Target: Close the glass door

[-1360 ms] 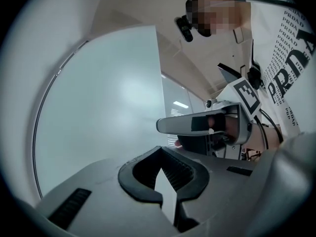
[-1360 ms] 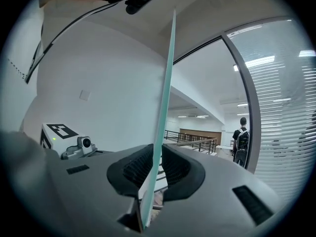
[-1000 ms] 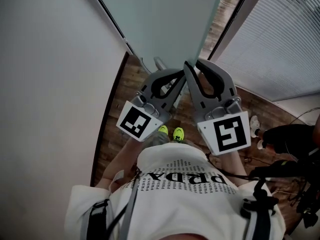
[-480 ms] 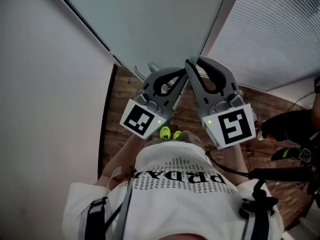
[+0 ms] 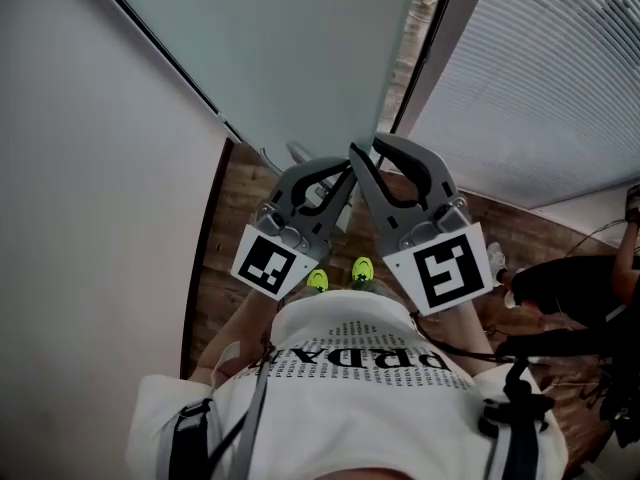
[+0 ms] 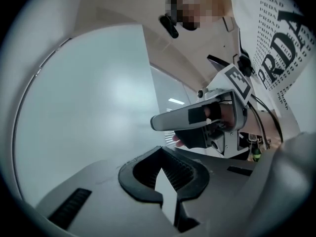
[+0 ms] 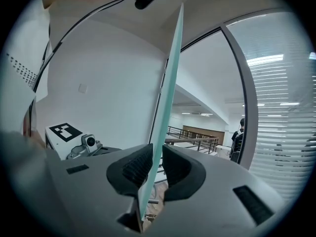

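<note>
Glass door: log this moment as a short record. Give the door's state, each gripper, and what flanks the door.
door: glass door, frosted, not yet closed; a gap shows between its free edge and the dark frame post
right gripper: right gripper, jaws clamped on the door's free edge
left gripper: left gripper, jaws together, nothing between them, aimed at the door's pane
person's left: white wall
person's right: slatted blinds
underfoot: wood floor
</note>
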### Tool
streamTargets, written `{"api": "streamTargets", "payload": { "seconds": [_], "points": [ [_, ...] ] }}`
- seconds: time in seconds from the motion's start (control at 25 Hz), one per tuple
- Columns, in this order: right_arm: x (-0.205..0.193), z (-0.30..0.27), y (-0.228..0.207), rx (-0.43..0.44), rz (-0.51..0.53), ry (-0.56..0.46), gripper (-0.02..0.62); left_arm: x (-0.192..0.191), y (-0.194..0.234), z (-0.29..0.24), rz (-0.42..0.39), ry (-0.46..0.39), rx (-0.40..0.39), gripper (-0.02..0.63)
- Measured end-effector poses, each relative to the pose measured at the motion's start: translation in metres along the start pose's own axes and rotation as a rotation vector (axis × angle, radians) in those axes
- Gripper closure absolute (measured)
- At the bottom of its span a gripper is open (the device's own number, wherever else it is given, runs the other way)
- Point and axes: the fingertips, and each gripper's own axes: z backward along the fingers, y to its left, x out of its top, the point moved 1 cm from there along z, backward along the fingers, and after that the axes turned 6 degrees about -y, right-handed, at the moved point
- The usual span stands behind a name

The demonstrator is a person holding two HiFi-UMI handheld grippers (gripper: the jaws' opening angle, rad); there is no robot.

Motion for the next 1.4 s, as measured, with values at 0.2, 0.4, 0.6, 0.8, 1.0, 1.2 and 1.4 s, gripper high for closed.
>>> {"api": "streamTargets", "payload": {
  "seconds": [0.2,0.4,0.6,0.8,1.0,1.2,1.4],
  "points": [
    [-0.015,-0.001,-0.018,0.055,-0.004,-0.011,0.549,-0.016,0.001,-0.017,-0.004,0.006,0.046,0.604],
    [-0.020,-0.007,-0.035,0.059,0.000,-0.011,0.549,-0.020,0.008,-0.034,0.002,-0.007,0.065,0.603],
    [-0.042,-0.028,-0.096,0.020,-0.051,0.008,0.549,-0.040,0.034,-0.093,0.005,-0.004,0.020,0.604],
    [-0.045,-0.030,-0.102,-0.020,-0.050,0.034,0.549,-0.041,0.036,-0.099,0.018,-0.029,-0.036,0.604],
    [-0.047,-0.028,-0.101,-0.094,-0.035,0.051,0.549,-0.044,0.036,-0.099,0.047,-0.081,-0.101,0.604],
    [-0.055,-0.030,-0.105,-0.148,-0.002,0.039,0.549,-0.050,0.038,-0.106,0.034,-0.126,-0.134,0.604],
    [-0.051,-0.029,-0.104,-0.142,0.014,0.012,0.549,-0.049,0.037,-0.105,-0.010,-0.134,-0.177,0.604]
  ]
}}
